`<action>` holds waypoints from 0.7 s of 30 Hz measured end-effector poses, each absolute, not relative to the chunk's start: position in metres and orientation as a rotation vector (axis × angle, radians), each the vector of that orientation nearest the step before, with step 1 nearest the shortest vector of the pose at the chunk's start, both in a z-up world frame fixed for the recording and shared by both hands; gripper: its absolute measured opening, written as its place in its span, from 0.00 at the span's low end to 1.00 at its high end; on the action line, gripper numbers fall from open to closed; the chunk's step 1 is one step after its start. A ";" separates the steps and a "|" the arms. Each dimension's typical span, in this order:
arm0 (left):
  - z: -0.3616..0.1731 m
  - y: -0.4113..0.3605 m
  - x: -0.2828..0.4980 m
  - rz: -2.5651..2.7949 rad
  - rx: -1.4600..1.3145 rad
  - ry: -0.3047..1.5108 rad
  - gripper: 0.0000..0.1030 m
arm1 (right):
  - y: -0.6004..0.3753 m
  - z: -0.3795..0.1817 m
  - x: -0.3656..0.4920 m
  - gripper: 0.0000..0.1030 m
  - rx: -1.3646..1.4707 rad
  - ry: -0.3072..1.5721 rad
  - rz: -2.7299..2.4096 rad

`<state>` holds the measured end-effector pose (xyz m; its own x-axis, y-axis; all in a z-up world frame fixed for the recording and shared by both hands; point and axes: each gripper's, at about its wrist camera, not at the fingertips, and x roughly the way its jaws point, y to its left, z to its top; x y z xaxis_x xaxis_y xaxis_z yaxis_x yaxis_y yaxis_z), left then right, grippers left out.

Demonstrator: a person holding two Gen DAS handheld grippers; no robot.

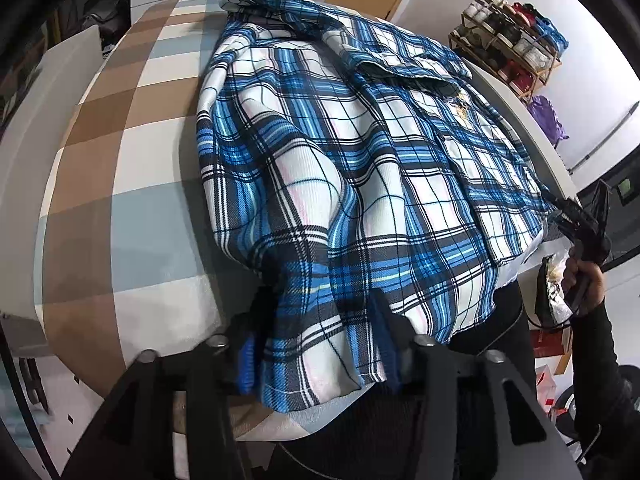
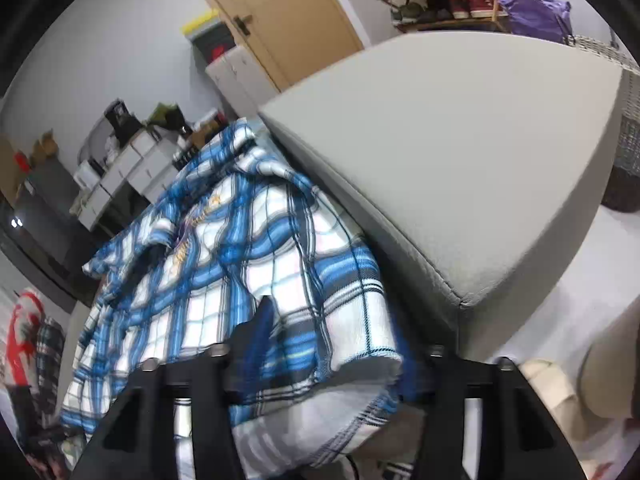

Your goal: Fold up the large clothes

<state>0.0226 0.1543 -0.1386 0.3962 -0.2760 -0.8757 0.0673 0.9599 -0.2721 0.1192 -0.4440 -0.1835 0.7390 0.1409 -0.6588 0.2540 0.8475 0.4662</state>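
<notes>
A large blue, white and black plaid shirt (image 1: 360, 152) lies spread on a bed with a brown, grey and white checked cover (image 1: 132, 168). My left gripper (image 1: 320, 344) is shut on the shirt's near hem corner at the bed's front edge. My right gripper (image 1: 576, 220) holds the other hem corner at the right. In the right wrist view the right gripper (image 2: 332, 344) is shut on the shirt (image 2: 224, 264), which bunches between its fingers. The collar end lies at the far side of the bed.
A grey padded bed frame (image 2: 460, 160) runs along the right of the shirt. A shoe rack (image 1: 508, 40) and a purple bag (image 1: 544, 116) stand by the wall. A wooden door (image 2: 276, 16) and white drawers (image 2: 128, 172) are behind.
</notes>
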 end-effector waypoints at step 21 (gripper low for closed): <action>-0.149 0.184 0.003 -0.224 -0.411 1.075 0.01 | -0.434 -0.140 0.084 0.02 0.408 0.689 -0.050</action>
